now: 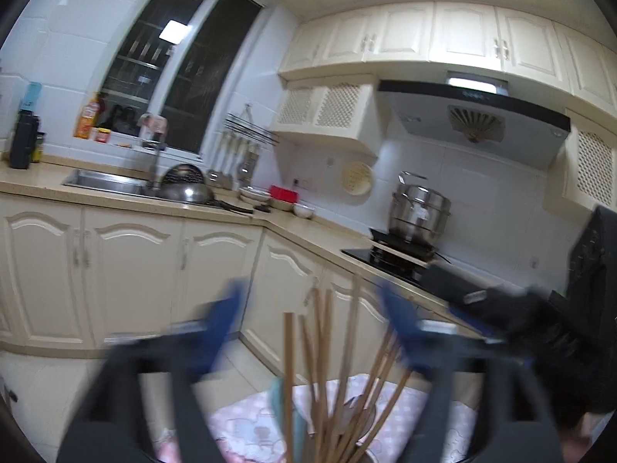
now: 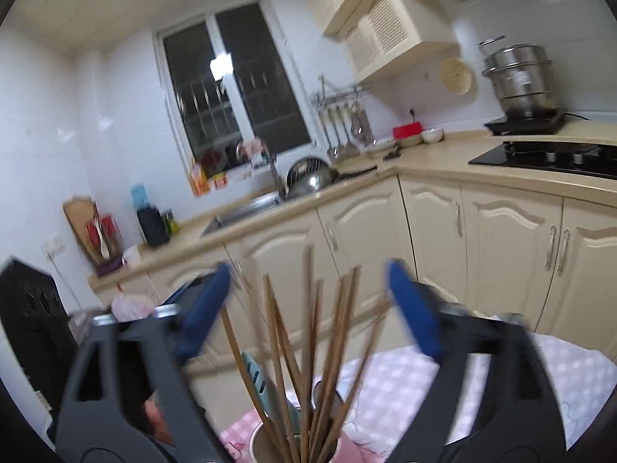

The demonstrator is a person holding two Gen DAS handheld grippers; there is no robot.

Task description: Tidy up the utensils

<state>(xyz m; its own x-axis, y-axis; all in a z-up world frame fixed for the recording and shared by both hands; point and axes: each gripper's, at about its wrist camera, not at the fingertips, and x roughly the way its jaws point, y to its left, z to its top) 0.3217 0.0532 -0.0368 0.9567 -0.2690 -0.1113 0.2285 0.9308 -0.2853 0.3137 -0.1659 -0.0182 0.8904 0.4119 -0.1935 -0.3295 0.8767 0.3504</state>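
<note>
Kitchen, L-shaped. Walls (image 1: 58, 38): white tile. Window (image 1: 181, 65): dark panes, barred, reflecting a ceiling light. Base cabinets (image 1: 131, 266): cream, arched panel doors. Wall cabinets (image 1: 424, 34): cream, two lattice-fronted. Worktop (image 1: 216, 210): beige stone, with inset steel sink (image 1: 104, 183). Range hood (image 1: 474, 119): black-trimmed, above a black hob (image 1: 385, 260). Floor (image 1: 246, 362): pale tile.

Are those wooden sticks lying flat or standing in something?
Standing. The chopsticks fan upward from a metal cup on the pink cloth.
</note>
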